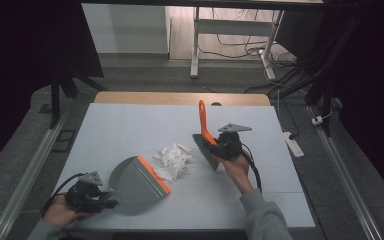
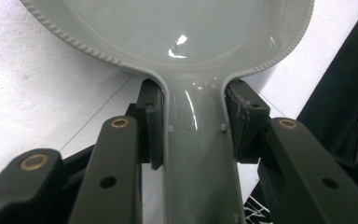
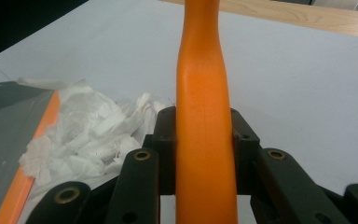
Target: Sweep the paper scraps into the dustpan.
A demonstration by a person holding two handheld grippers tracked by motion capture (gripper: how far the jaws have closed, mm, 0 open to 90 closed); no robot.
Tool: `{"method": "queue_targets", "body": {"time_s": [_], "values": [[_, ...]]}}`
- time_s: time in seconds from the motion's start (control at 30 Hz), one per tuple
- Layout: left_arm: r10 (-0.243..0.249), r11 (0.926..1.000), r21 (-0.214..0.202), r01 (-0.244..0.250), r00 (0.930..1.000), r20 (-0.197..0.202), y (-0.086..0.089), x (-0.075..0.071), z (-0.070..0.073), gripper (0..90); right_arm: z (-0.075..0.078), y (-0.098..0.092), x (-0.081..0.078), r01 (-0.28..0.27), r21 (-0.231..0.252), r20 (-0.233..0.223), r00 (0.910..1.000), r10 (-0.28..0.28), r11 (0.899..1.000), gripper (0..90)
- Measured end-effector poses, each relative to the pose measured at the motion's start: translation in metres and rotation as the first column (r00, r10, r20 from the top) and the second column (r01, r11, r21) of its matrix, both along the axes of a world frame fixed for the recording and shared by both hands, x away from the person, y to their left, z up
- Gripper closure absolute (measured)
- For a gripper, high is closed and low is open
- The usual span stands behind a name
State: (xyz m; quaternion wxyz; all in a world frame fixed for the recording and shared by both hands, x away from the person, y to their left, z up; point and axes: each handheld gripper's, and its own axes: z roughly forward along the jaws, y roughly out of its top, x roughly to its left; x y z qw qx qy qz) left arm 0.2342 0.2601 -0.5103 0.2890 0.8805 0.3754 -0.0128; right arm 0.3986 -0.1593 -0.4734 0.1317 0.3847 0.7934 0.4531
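A grey dustpan (image 1: pixel 135 186) with an orange lip (image 1: pixel 155 175) lies on the white table near the front left. My left gripper (image 1: pixel 109 197) is shut on its grey handle (image 2: pixel 200 154), pads pressed on both sides. A pile of torn white paper scraps (image 1: pixel 172 160) touches the lip. To the right of the pile, a brush with an orange handle (image 1: pixel 203 120) and dark bristles (image 1: pixel 206 151) stands tilted. My right gripper (image 1: pixel 216 144) is shut on that handle (image 3: pixel 205 121). In the right gripper view the paper scraps (image 3: pixel 88 135) and dustpan (image 3: pixel 4 135) lie to the left.
The white cover (image 1: pixel 130 130) spans most of the table, with a wooden strip (image 1: pixel 180 98) along the far edge. A white power strip (image 1: pixel 294 145) lies on the floor to the right. Desk legs (image 1: pixel 195 45) and cables stand behind the table.
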Motion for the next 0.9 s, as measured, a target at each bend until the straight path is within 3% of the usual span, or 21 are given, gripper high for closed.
{"method": "queue_targets", "body": {"time_s": [0.53,0.73,0.9], "values": [[-0.002,1.0,-0.004,0.002,1.0,-0.005,-0.001,0.001,-0.001,61.9,-0.003,0.036,0.019,0.0,0.005,-0.033,0.9995,0.0,1.0,70.4],[-0.001,1.0,-0.005,0.001,1.0,-0.005,-0.001,0.001,-0.001,61.9,-0.007,0.052,0.035,0.014,-0.047,-0.05,0.9986,-0.017,0.999,70.4],[-0.001,1.0,-0.006,0.001,1.0,-0.006,0.0,0.001,-0.001,61.9,-0.01,0.055,0.044,0.031,-0.056,-0.065,0.9973,-0.034,0.998,70.4]]}}
